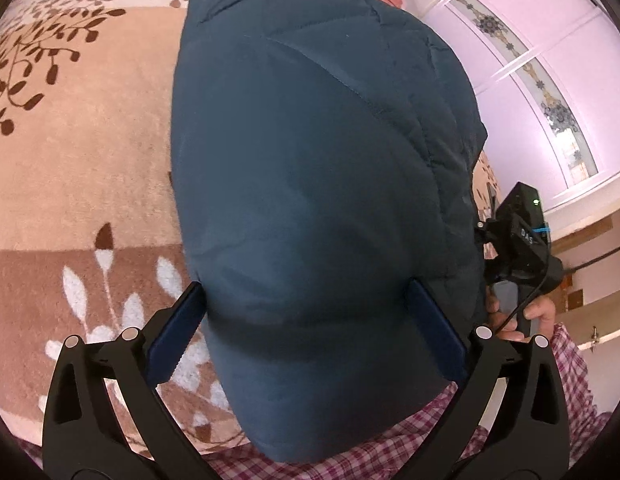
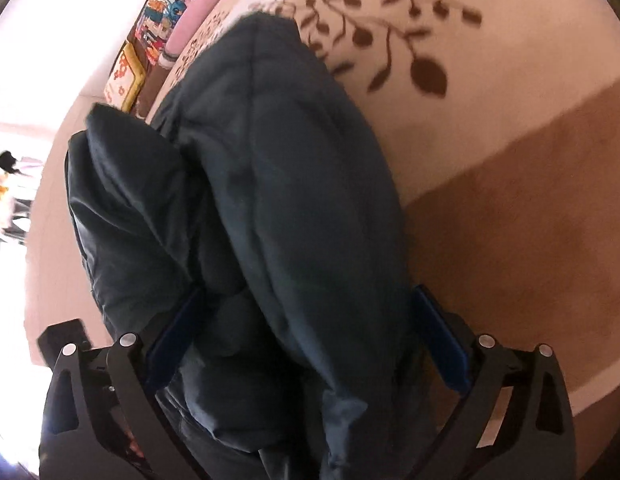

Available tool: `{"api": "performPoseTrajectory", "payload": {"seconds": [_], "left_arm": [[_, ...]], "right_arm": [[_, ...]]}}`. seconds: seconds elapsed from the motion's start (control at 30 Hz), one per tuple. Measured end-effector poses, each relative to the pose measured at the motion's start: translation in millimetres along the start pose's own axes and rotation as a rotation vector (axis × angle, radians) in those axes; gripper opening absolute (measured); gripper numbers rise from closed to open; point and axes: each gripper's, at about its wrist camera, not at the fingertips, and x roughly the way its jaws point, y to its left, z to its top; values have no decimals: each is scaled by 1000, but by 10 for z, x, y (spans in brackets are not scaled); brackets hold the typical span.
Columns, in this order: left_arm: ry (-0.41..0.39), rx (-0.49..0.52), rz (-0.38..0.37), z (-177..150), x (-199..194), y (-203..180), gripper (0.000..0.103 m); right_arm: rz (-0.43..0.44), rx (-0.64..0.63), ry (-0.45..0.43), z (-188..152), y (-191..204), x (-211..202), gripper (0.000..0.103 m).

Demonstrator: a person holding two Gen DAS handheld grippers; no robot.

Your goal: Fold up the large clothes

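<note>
A dark teal padded jacket [image 1: 310, 160] lies bunched on a leaf-patterned blanket [image 1: 90, 168]; the left gripper [image 1: 306, 328] and right gripper [image 2: 306, 336] each clasp thick folds, seemingly firmly; lift both edges evenly, keeping layers aligned, before laying them over.

The jacket [image 1: 310, 184] is smooth, matt quilted cloth, the blanket [image 1: 90, 184] beneath fuzzy plush, and the gripper fingers [image 1: 178, 336] matt plastic.
</note>
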Motion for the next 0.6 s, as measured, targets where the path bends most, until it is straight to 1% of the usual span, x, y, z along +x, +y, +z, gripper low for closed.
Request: {"api": "performPoseTrajectory", "payload": {"seconds": [0.03, 0.1, 0.13, 0.17, 0.2, 0.27, 0.33, 0.4, 0.47, 0.53, 0.6], "left_arm": [[0, 11, -4, 12, 1, -17, 98], [-8, 31, -2, -2, -37, -76, 94], [-20, 47, 5, -8, -58, -102, 90], [-29, 60, 12, -13, -75, -115, 86], [-43, 76, 23, -19, -87, -134, 84], [-75, 113, 47, -35, -136, -174, 78], [-122, 152, 79, -15, -218, -194, 76], [-161, 174, 110, 45, -308, -160, 74], [-201, 166, 143, 183, -432, -36, 73], [-225, 150, 170, 302, -533, 105, 71], [-254, 148, 218, 466, -669, 328, 70]], "right_arm": [[25, 14, 8, -19, -23, 12, 90], [88, 19, 19, -65, -27, 3, 72], [96, 7, 17, -87, -4, -9, 69], [96, -13, 13, -110, 27, -29, 64], [101, -45, -2, -138, 79, -56, 57], [113, -98, -27, -197, 174, -93, 53], [120, -124, -43, -218, 234, -108, 50], [122, -158, -58, -191, 387, -75, 48], [116, -210, -72, -147, 622, 0, 48], [119, -249, -77, -126, 823, 82, 48], [108, -298, -78, -3, 1130, 285, 47]]}}
